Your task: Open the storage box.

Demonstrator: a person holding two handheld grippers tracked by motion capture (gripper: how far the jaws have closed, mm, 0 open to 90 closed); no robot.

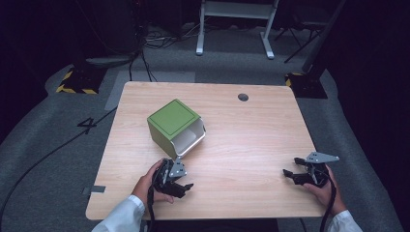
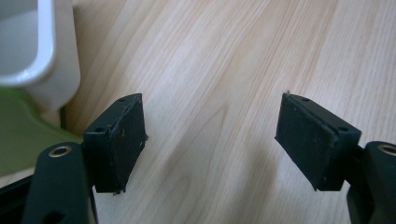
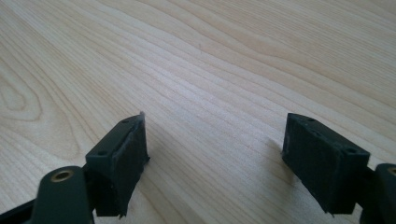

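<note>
We see a light wooden table (image 1: 251,145) with a round hole (image 1: 243,97) near its far edge, standing on grey carpet (image 1: 43,145). Cables (image 1: 145,53) trail across the floor, beyond a white frame (image 1: 232,14); the room behind is dark.

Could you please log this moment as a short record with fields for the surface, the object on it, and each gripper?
surface: wooden table, round hole near far edge
object: green box with white inner drawer partly out, left of centre
left gripper: open, empty, just in front of the box
right gripper: open, empty, near right front corner
</note>
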